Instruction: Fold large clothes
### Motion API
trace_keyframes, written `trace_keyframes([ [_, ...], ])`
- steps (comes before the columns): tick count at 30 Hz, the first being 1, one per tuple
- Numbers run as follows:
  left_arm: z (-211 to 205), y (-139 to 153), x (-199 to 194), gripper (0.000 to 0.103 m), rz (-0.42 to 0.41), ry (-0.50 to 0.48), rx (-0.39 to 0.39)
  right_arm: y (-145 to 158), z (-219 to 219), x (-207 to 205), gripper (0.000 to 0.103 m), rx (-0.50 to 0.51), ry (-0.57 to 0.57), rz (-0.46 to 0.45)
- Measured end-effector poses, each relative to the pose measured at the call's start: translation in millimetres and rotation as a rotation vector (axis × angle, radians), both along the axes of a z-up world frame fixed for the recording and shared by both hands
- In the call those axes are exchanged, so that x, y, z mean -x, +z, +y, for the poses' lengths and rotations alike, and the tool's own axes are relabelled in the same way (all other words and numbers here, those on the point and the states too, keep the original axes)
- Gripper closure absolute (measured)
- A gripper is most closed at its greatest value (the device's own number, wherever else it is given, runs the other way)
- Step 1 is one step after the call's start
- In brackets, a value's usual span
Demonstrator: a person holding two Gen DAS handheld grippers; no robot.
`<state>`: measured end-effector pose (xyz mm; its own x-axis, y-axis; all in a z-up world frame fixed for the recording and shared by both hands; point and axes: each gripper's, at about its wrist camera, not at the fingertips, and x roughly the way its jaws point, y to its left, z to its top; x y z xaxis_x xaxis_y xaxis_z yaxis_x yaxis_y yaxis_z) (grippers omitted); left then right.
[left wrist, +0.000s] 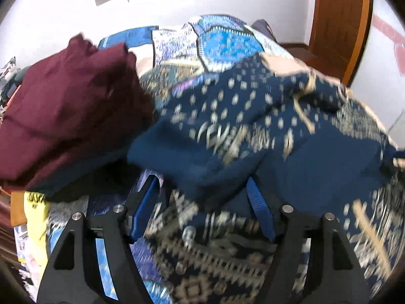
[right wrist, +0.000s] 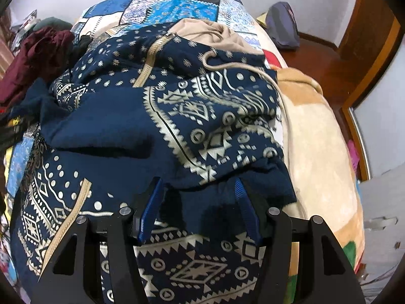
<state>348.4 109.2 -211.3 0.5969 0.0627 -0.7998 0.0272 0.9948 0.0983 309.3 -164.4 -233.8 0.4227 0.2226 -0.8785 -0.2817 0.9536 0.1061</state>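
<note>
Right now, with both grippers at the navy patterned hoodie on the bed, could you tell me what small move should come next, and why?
Probably close the right gripper on the fold of the navy hoodie that lies between its open fingers, then lift. The garment is still bunched, its beige hood and drawstring crumpled on top, so it needs spreading flat first. The left gripper also looks open over the cloth.

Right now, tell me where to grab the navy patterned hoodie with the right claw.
Take the navy hoodie at the thick plain-navy folded edge lying just ahead of the right claw, coming straight in from the near side. That edge is bunched and raised off the layer beneath, so the open jaws can likely close around it.
</note>
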Motion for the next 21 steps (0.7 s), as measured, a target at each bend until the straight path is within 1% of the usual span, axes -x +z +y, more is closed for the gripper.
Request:
trace_keyframes([
  [2,-1,3,-17,0.032,-0.014,0.020,0.000,1,5,-3,0.048,0.003,0.010,-0.007],
  [4,0,0,-33,0.032,-0.006,0.050,-0.013,0,10,-9,0.048,0.004,0.016,-0.010],
  [6,2,-12,-50,0.032,0.029,0.070,-0.053,-2,13,-13,0.048,0.000,0.017,-0.003],
  [7,4,-16,-53,0.032,0.045,0.074,-0.056,-4,14,-15,0.048,-0.002,0.013,0.002],
  [9,12,-19,-51,0.032,0.068,0.082,-0.010,-5,15,-14,0.048,-0.007,0.011,-0.002],
  [11,21,-12,-40,0.032,0.066,0.079,0.071,-4,14,-12,0.048,-0.013,0.014,-0.011],
  [12,26,-6,-31,0.032,0.060,0.070,0.132,-4,12,-11,0.048,-0.022,0.014,-0.011],
  [14,34,3,-14,0.032,0.042,0.064,0.192,-5,10,-11,0.048,-0.038,0.009,-0.004],
  [16,42,12,4,0.032,0.024,0.064,0.236,-5,8,-13,0.048,-0.053,0.004,-0.001],
  [19,55,13,20,0.032,0.025,0.089,0.295,-5,9,-12,0.048,-0.052,0.003,-0.005],
  [20,60,10,24,0.036,0.032,0.103,0.312,-5,10,-12,0.048,-0.048,0.004,-0.007],
  [21,64,6,26,0.044,0.043,0.114,0.321,-5,10,-11,0.048,-0.044,0.005,-0.009],
])
